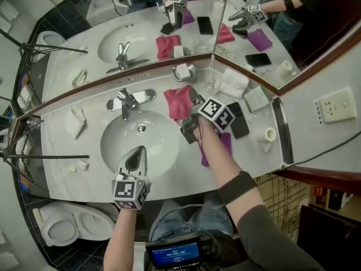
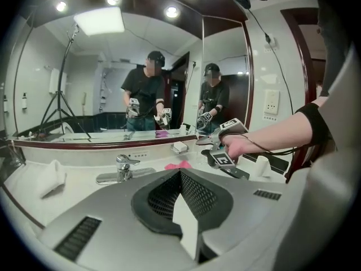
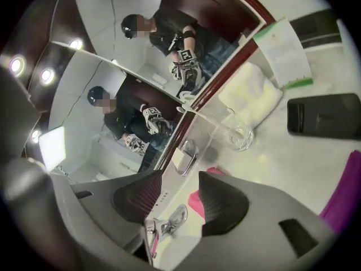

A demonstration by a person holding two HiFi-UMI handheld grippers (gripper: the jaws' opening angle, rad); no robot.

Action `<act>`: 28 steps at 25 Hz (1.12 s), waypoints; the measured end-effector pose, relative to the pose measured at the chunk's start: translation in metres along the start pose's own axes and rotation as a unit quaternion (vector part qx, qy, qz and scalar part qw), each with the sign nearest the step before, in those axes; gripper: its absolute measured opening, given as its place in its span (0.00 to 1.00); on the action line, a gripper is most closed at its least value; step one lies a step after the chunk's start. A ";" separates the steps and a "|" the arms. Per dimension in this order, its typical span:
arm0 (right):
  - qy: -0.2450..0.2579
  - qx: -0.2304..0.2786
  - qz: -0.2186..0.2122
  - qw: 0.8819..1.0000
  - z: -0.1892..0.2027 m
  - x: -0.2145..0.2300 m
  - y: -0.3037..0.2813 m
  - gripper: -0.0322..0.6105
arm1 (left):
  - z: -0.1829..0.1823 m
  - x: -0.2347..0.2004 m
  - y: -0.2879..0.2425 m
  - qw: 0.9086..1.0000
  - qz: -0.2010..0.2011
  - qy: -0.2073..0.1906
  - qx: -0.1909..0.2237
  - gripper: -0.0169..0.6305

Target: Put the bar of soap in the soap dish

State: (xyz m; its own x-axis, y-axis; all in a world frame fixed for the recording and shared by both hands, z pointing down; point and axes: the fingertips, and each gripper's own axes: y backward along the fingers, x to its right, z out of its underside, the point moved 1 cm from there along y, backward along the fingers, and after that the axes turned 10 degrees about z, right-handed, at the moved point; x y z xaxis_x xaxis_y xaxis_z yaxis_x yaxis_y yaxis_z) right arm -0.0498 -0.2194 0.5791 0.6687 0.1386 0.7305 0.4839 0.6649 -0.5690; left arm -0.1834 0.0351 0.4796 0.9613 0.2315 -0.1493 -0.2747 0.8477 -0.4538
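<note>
A white bar of soap (image 1: 181,69) lies in the chrome soap dish (image 1: 190,74) at the back of the counter, against the mirror. The left gripper view shows the soap (image 2: 179,147) there too, and the right gripper view shows the soap dish (image 3: 186,154). My right gripper (image 1: 193,99) hovers over a pink cloth (image 1: 176,103) just in front of the dish. It is rolled to one side, and its jaws are open with nothing between them (image 3: 180,191). My left gripper (image 1: 138,151) is shut and empty over the front of the sink basin (image 1: 115,145).
The faucet (image 1: 127,101) stands behind the basin. Right of the dish are a clear glass (image 1: 213,83), a folded white towel (image 1: 234,82), a black phone (image 1: 239,121) and a purple cloth (image 1: 225,144). A small white towel (image 1: 76,121) lies at the left.
</note>
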 end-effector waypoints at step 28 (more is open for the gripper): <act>-0.114 0.018 0.085 0.990 -0.011 -0.002 -0.116 0.40 | 0.057 -0.044 -0.002 0.999 -0.028 0.040 -0.022 0.03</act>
State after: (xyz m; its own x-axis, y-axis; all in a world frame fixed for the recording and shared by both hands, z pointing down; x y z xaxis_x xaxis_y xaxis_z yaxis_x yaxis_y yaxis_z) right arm -0.1006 -0.3051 0.6397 0.5919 0.4094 0.6943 0.3521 0.6436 -0.6796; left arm -0.2244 0.0507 0.5372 0.9710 0.1438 -0.1910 -0.2225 0.8364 -0.5010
